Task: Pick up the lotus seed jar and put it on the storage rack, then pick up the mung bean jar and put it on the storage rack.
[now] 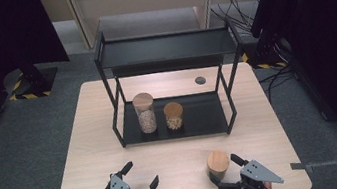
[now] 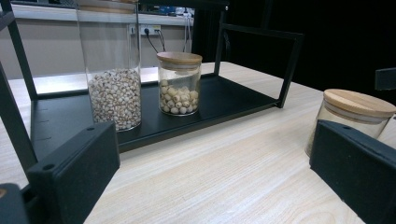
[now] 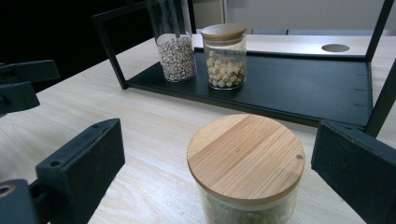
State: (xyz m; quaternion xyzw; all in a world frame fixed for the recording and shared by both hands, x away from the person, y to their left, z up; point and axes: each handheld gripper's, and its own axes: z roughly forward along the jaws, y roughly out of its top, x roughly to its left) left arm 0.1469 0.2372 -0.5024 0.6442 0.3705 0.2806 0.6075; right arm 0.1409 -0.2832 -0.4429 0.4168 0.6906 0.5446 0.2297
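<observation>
Three glass jars with round wooden lids: tall jar (image 1: 145, 113) and short jar (image 1: 174, 116) on the rack's (image 1: 200, 115) lower black shelf at 12 o'clock, third jar (image 1: 218, 165) loose on the pale wood-grain table (image 1: 87, 137) at 5 o'clock. Right gripper (image 1: 228, 175) spread wide, straddling that jar (image 3: 246, 168), touching nothing. Left gripper (image 1: 142, 176) also released, empty, at 7 o'clock. Likely risks: smooth cylindrical glass slipping under a shallow pinch; lid lifting off if grabbed high; jar clipping the thin metal rack frame.
</observation>
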